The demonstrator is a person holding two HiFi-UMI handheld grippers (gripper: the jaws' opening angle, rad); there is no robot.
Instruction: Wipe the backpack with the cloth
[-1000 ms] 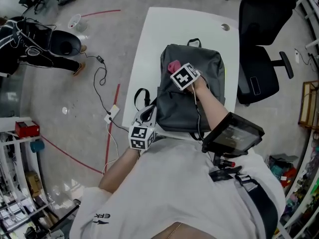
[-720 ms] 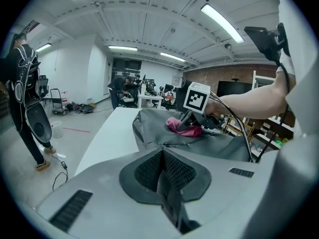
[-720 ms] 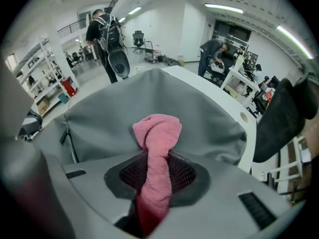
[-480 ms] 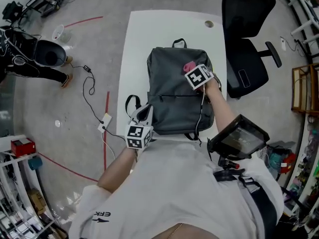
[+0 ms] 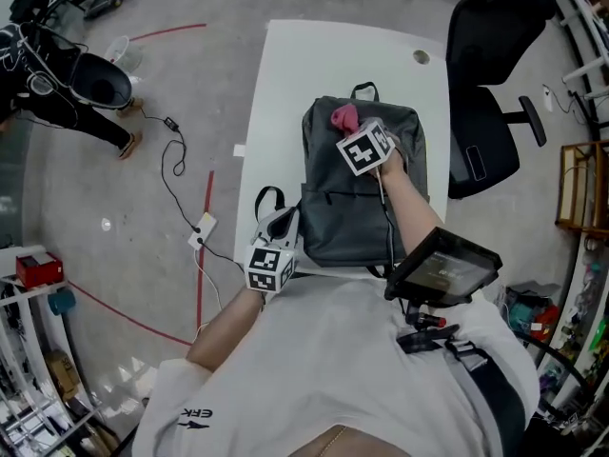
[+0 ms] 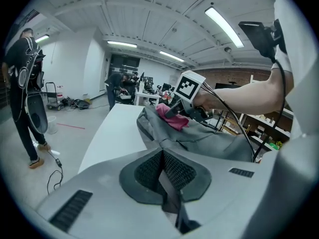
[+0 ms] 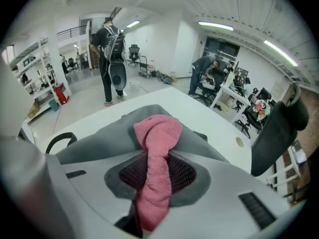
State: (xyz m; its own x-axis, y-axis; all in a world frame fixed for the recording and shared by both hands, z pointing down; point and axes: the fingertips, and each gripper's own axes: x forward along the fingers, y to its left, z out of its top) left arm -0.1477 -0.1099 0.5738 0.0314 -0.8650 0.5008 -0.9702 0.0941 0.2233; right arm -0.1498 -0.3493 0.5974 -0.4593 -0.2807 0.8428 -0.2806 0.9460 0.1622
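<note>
Head view: backpack [image 5: 352,198] is lying on the white surface [image 5: 285,93], nearer its right edge, where a chair [image 5: 490,55] is standing; bare room is showing left and beyond.
Right gripper [image 5: 348,129]: jaws are clamping the pink cloth [image 5: 343,116] at the backpack's top.
Left gripper [image 5: 282,221]: jaws are pinching a strap [image 6: 173,203] at the near-left corner.
Gripper views alone: showing both grips closely.
Writing: shirt [image 5: 314,369] is showing "ERK".
</note>
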